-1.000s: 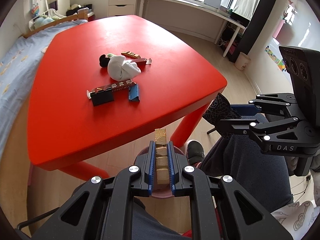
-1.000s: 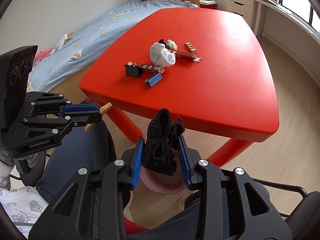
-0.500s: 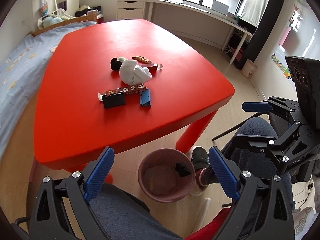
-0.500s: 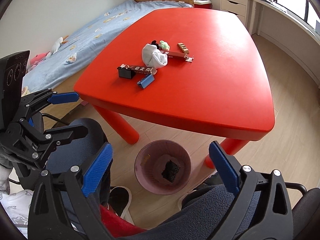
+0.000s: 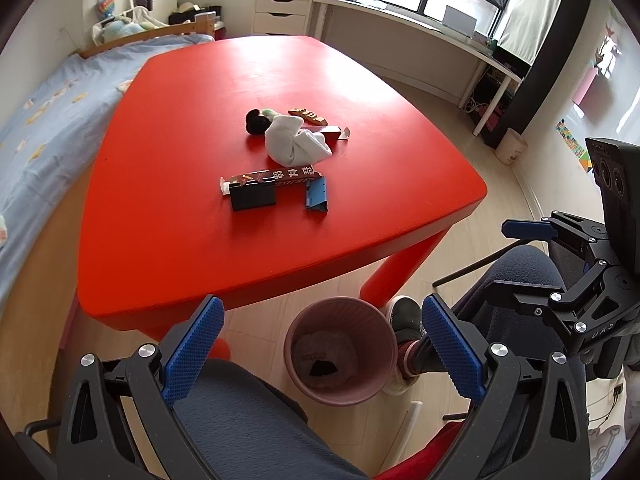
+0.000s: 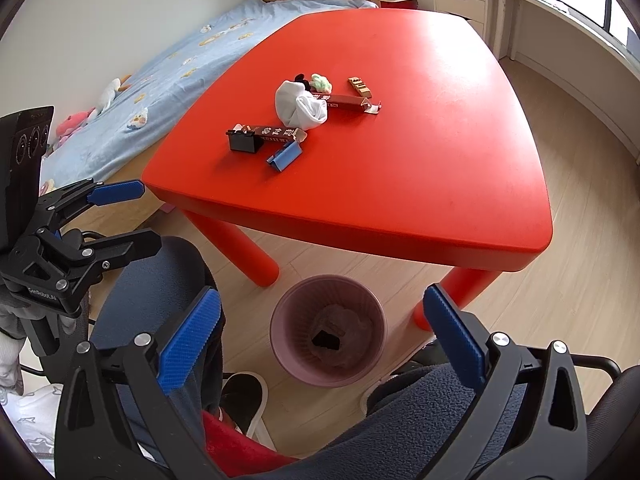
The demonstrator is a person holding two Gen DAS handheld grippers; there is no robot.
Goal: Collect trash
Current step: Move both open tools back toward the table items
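Landmark: pink bin (image 5: 341, 354) on the floor just off the near edge of the red tabletop (image 5: 200, 240), between the person's knees; placed low and close so scraps can be dropped straight down.
Left tool (image 5: 322, 344): poised directly above the bin, jaws spread wide with nothing between them, having just been opening; judged a release over the bin.
Right tool (image 6: 322, 338): also above the bin, jaws wide and empty, just been opening as well; same reading.
Inside the bin: a dark scrap (image 6: 326, 339) lying on a greyish wad at the bottom.
Trash left: beyond the bin, up on the tabletop, well apart from both tools; white crumpled cloth (image 5: 294, 142), long brown wrapper (image 5: 276, 175), black box (image 5: 253, 196) touching that wrapper, blue folded piece (image 5: 317, 195) just beside it, small brown block (image 5: 308, 115) farthest from the bin.
Why clustered: heap sits mid-tabletop, within reach.
Next step, judged: lift both tools from the bin toward the heap.
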